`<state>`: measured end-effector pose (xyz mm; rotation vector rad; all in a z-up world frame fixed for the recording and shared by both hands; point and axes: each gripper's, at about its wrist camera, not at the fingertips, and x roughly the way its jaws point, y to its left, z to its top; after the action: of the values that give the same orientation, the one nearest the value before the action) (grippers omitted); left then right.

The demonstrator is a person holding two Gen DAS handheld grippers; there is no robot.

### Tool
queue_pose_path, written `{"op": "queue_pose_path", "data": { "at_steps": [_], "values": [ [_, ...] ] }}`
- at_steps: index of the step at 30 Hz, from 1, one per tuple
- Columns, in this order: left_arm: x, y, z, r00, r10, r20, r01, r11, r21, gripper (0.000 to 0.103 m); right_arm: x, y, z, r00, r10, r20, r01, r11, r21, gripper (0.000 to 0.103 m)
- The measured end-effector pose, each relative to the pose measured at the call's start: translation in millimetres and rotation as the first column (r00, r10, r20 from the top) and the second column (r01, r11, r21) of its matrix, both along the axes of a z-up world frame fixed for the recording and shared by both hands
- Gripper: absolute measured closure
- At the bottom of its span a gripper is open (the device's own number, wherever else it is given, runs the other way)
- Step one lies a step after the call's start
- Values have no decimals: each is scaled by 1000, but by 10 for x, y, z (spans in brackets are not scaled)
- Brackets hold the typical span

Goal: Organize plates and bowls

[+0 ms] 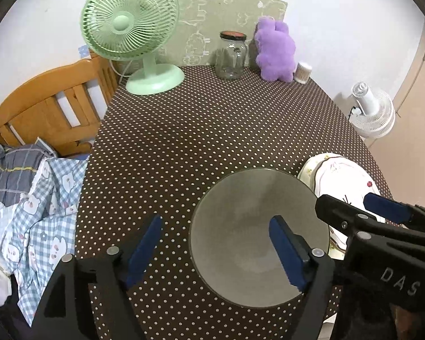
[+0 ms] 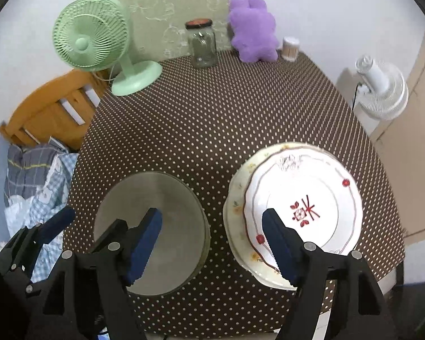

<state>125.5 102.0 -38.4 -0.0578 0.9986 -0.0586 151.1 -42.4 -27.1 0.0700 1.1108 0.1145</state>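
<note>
Black plastic tongs (image 1: 216, 248) with ribbed blue pads, silver pivot pins, white "DAS" lettering on the right tongs (image 2: 212, 239).

The left black two-finger gripper (image 1: 212, 255) and the right one (image 2: 211, 250) are both pointing steeply downward, blue-padded fingers (image 1: 284, 252) spread wide, gripping nothing.

You have a plain grey-green bowl (image 2: 151, 233) standing upright and empty on the near left of the dotted counter (image 2: 212, 119), its rim a clean circle. Just beside it to the right, apart from it by a narrow strip of cloth, lies a white scalloped plate (image 2: 320, 198) with a red flower motif at its middle and red dots on its rim. It sits stacked on a cream plate (image 2: 238, 206) with small yellow flowers, which seems slightly larger, showing mostly along the left edge.
</note>
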Motion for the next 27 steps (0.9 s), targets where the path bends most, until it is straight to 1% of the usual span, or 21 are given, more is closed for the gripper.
{"op": "queue_pose_path", "data": {
  "at_steps": [3, 5, 9, 11, 15, 20, 22, 24, 27],
  "values": [
    [18, 10, -49, 1000, 8, -7, -8, 1000, -14, 22, 41, -91, -94, 999, -22, -26, 23, 999, 45, 27],
    [45, 21, -119, 999, 7, -32, -8, 1000, -18, 22, 62, -132, -159, 999, -25, -46, 28, 997, 65, 27],
    [96, 42, -224, 998, 22, -61, -22, 1000, -2, 22, 123, -148, -266, 997, -2, -74, 9, 996, 90, 27],
    [115, 67, -270, 997, 29, -76, -30, 999, -16, 22, 164, -118, -321, 996, 13, -87, -4, 995, 99, 27],
    [164, 54, -360, 995, 28, -99, -30, 999, -21, 22, 253, -67, -439, 993, 30, -115, -16, 993, 117, 27],
    [223, 43, -437, 993, 18, -119, -22, 999, -36, 22, 340, -19, -560, 987, 40, -153, -20, 992, 127, 34],
    [250, 31, -467, 992, 16, -128, -22, 999, -40, 24, 365, -11, -590, 986, 43, -163, -22, 991, 130, 39],
    [258, 28, -484, 991, 18, -134, -24, 999, -42, 24, 388, 7, -624, 984, 45, -174, -23, 992, 128, 40],
    [267, 13, -510, 990, 17, -143, -24, 998, -50, 25, 412, 36, -680, 980, 61, -187, -37, 991, 128, 50]
  ]
}}
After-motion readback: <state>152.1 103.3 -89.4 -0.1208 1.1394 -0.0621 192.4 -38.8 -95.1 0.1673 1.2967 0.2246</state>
